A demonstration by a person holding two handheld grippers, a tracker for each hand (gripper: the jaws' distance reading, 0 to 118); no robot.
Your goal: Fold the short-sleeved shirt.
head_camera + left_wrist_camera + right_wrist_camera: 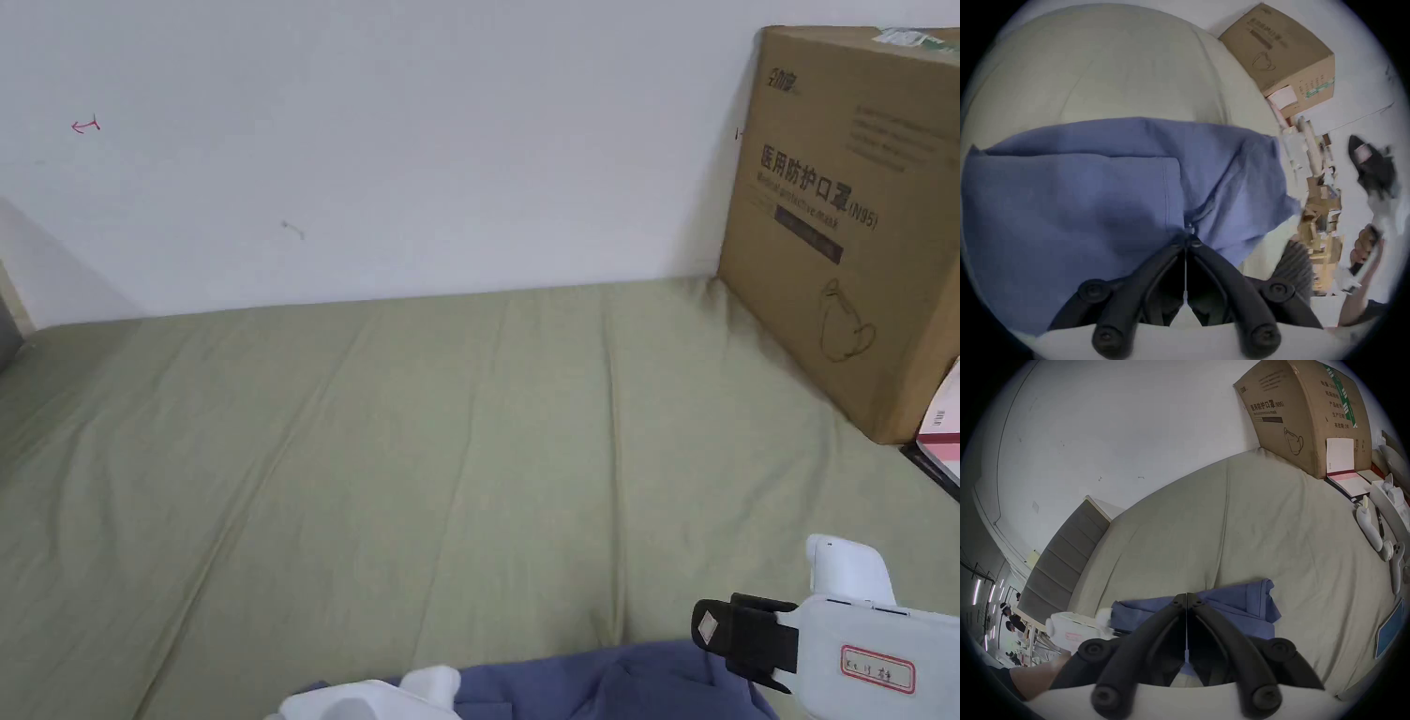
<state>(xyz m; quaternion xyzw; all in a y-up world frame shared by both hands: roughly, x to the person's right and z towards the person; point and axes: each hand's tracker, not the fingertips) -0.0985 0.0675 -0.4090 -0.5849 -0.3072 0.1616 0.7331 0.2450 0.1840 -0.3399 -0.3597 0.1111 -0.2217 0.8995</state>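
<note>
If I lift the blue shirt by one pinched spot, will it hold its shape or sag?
The blue shirt probably sags: it already lies in soft folds and creases on the green sheet. It looks thin and light. The left gripper, jaws together at a seam, would likely drag trailing cloth along.

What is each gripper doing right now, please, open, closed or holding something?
Left gripper: jaws closed, tips at the blue short-sleeved cotton shirt; a pinch cannot be told.
Right gripper: jaws closed, apparently gripping nothing.
</note>
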